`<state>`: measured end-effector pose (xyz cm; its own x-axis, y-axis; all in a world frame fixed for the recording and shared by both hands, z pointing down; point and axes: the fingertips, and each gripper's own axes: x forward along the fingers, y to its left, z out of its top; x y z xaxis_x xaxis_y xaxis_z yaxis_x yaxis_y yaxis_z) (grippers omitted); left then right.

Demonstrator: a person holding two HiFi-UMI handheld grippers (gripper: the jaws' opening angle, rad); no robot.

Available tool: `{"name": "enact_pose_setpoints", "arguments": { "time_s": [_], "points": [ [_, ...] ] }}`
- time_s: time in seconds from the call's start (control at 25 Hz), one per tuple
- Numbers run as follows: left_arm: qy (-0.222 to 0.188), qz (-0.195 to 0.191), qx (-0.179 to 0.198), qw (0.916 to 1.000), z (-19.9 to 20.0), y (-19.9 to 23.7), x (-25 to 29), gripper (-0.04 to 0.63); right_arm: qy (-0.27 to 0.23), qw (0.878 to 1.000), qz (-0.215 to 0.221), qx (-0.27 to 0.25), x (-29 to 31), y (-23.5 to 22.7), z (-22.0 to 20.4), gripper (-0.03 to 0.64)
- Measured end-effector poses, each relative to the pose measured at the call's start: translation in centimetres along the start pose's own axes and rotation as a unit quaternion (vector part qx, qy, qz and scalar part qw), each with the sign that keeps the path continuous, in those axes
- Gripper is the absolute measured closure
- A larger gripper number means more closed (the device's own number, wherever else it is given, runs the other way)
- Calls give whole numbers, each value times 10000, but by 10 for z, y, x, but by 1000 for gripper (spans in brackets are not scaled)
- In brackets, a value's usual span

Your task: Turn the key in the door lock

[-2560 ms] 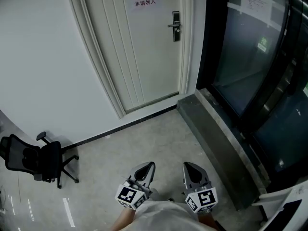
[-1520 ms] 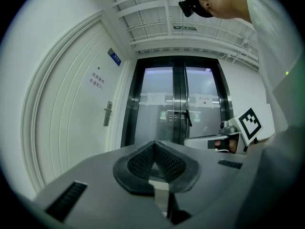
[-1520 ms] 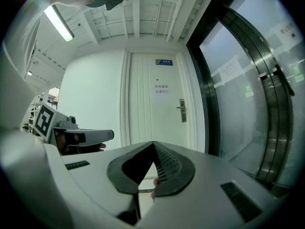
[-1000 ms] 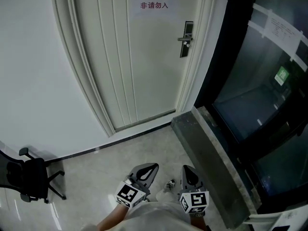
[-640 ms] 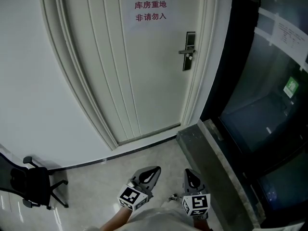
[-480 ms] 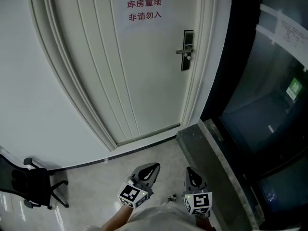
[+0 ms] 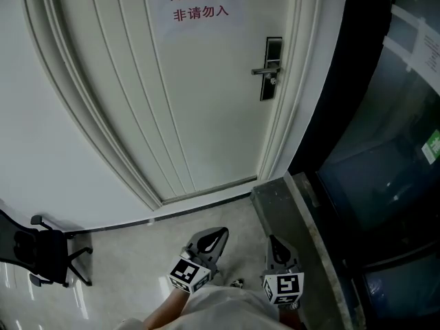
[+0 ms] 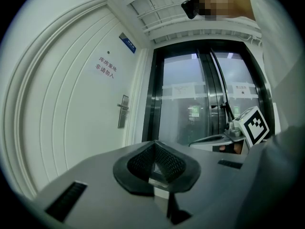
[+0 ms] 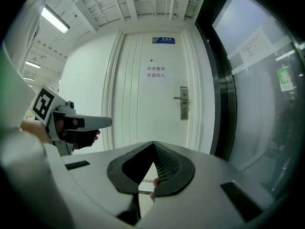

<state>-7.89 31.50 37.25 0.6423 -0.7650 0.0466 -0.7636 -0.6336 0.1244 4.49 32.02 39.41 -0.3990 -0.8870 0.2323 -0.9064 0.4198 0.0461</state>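
Door lock [image 7: 272,67] sits at the right edge of the pale panelled door [image 7: 206,115]. I see a dark upright plate with a silver lever handle pointing left, and something just under the lever that is too small for me to identify. A sign [image 7: 199,2] with red characters is stuck higher up on the door.

Both tools are low in my head view, side by side over the grey floor [image 7: 130,253] and well apart from the lock. The left hand-held gripper [image 7: 210,241] has its jaws pressed together with nothing between them. The right hand-held gripper [image 7: 277,249] is also pressed together and empty, and it faces the door squarely in its own view.

A stone ledge [image 7: 292,212] runs along dark glass [image 7: 385,157] on the right. A black office chair [image 7: 41,256] stands far left.
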Motion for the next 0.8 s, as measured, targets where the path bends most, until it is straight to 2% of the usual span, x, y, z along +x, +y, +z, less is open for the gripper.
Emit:
{"name": "enact_pose_setpoints", "arguments": {
  "time_s": [0.16, 0.36, 0.64, 0.8],
  "points": [
    [79, -86, -32, 9999, -7, 13, 29, 589, 112, 9999, -58, -100, 23, -14, -7, 617],
    [84, -366, -126, 9992, -8, 39, 85, 589, 243, 9988, -401, -168, 56, -49, -7, 617],
    [-133, -703, 115, 9974, 23, 87, 171, 589, 162, 9964, -717, -412, 126, -101, 36, 617],
    [-163, -755, 89, 9970, 34, 123, 205, 589, 173, 9950, -864, -479, 170, -119, 48, 617]
  ]
}}
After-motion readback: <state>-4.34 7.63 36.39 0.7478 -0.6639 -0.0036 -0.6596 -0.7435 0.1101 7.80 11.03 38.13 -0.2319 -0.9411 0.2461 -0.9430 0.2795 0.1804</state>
